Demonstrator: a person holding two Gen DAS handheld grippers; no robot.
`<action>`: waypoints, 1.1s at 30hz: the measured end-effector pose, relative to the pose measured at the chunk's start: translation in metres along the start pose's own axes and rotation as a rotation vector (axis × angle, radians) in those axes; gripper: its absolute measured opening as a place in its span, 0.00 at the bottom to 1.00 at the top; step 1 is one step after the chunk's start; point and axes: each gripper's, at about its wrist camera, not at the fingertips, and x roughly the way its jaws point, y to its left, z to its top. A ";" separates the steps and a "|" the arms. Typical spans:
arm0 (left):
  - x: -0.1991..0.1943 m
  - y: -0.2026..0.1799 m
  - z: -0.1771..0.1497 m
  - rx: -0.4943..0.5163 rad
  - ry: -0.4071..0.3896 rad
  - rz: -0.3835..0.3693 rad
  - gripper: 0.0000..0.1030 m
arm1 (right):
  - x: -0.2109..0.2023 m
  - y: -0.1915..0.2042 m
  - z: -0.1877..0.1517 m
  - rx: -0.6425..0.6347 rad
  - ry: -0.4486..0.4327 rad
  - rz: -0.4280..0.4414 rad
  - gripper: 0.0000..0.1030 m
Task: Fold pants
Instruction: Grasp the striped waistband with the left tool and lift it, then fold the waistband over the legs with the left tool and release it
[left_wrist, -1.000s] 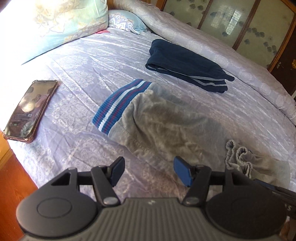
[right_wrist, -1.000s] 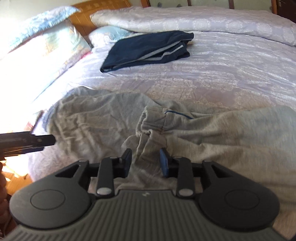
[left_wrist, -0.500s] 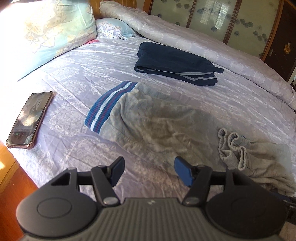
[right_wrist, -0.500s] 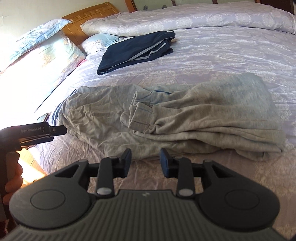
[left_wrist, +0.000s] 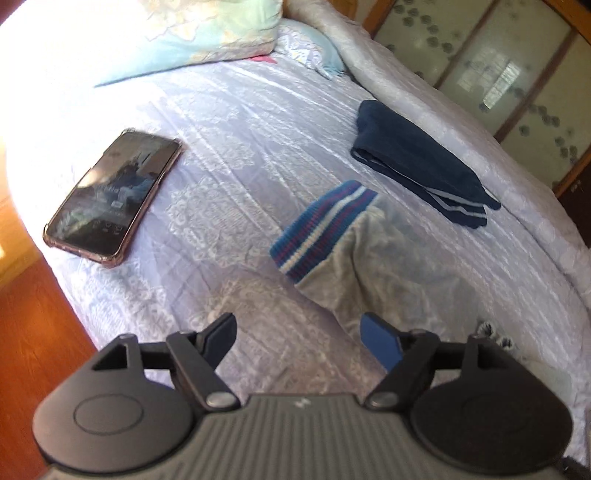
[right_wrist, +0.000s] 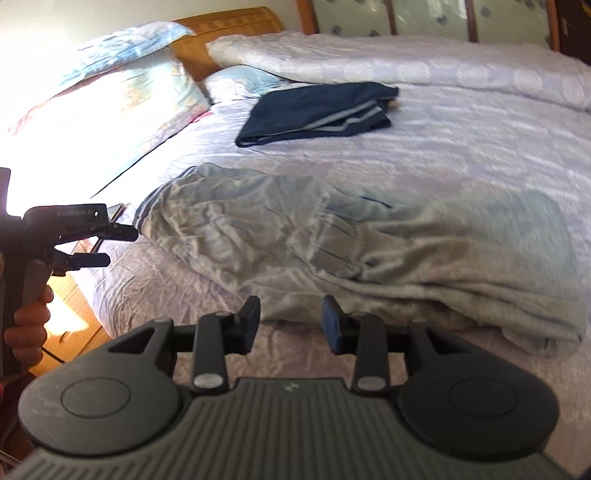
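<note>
While both grippers hang over the bed (right_wrist: 461, 140) | 1 grey pants (right_wrist: 332, 236), 1 navy folded pants (right_wrist: 317, 110), 1 phone (left_wrist: 110, 195) | grey pants ahead of both, untouched | left gripper (left_wrist: 299, 336) jaws opening wide, empty | right gripper (right_wrist: 290, 321) jaws opening, narrow gap, empty

My left gripper (left_wrist: 297, 338) tilted downward, jaws opening with nothing between them, my right gripper (right_wrist: 290, 320) angled down too, jaws part-open and apparently empty, my left hand (right_wrist: 26, 326) gripping its handle.

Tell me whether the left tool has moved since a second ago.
Yes. The left tool has swung left toward the phone: the phone now sits larger and nearer centre, and the grey pants have slid right. Its jaws are opening, with nothing between them.
</note>
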 end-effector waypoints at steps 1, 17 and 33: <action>0.005 0.009 0.004 -0.052 0.022 -0.038 0.79 | 0.002 0.004 0.001 -0.015 -0.001 0.005 0.38; 0.071 0.024 0.040 -0.338 0.051 -0.231 0.36 | 0.018 0.012 0.001 -0.040 0.033 -0.018 0.38; -0.025 -0.221 -0.032 0.528 -0.193 -0.418 0.31 | -0.027 -0.075 0.015 0.250 -0.163 -0.189 0.38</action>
